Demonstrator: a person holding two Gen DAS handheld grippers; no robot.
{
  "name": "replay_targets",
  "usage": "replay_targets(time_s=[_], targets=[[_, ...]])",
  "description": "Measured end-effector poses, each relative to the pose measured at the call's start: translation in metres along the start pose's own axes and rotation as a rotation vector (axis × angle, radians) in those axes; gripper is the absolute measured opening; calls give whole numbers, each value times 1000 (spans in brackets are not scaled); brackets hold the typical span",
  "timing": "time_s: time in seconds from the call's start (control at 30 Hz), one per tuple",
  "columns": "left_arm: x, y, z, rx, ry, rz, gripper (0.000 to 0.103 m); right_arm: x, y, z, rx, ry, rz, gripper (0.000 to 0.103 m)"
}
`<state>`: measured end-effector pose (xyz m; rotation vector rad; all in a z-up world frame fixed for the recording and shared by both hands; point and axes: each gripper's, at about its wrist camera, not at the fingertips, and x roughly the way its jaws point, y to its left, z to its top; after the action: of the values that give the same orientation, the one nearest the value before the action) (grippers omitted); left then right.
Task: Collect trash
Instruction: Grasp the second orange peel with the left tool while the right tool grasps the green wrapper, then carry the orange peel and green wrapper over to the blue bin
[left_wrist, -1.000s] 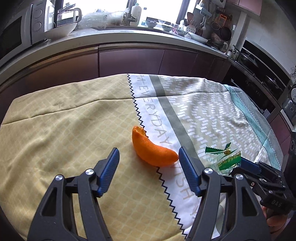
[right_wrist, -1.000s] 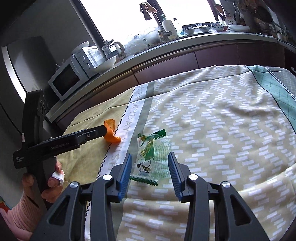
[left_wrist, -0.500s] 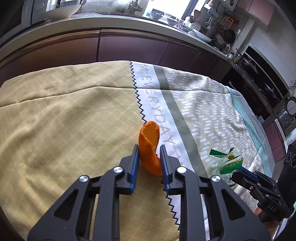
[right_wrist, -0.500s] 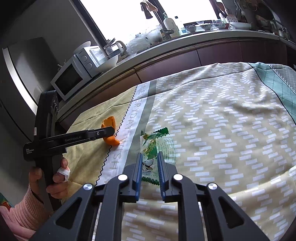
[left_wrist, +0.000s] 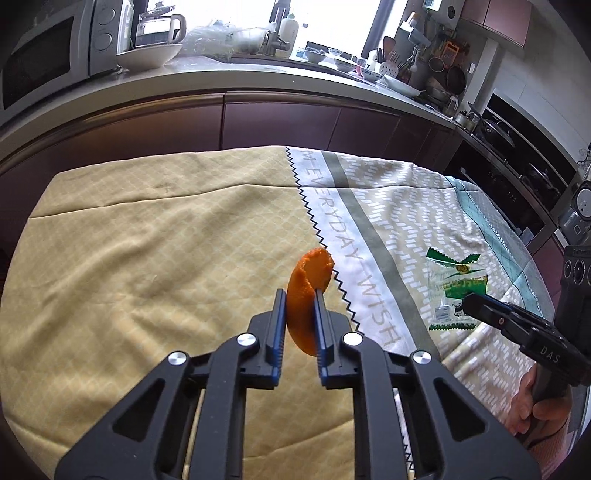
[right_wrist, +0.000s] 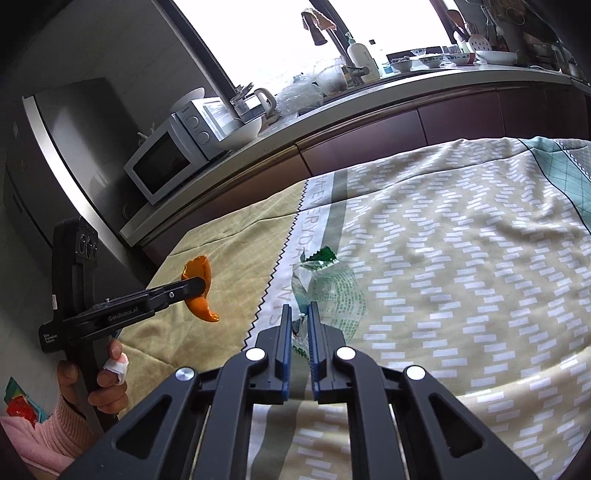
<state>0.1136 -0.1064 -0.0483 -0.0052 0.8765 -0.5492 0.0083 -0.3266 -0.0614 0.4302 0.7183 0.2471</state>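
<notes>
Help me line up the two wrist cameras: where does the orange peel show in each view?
Left wrist view: the orange peel sits low centre, pinched between the closing left gripper.
Right wrist view: the same peel is at left, clear of the cloth, in the left gripper seen side-on.
Shared landmark: the black zigzag seam in the tablecloth, just right of the peel in both.

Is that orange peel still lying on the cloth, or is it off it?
Apart. In the right wrist view the orange peel hangs in the left claw, with yellow cloth visible beneath its lower tip.
</notes>
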Motion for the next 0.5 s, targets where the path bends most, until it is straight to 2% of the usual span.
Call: replay_targets(time_s=[0.5], targets=[[-70,48,-38,-46,-63,104,14,23,62,-8,-72,47,164,7]])
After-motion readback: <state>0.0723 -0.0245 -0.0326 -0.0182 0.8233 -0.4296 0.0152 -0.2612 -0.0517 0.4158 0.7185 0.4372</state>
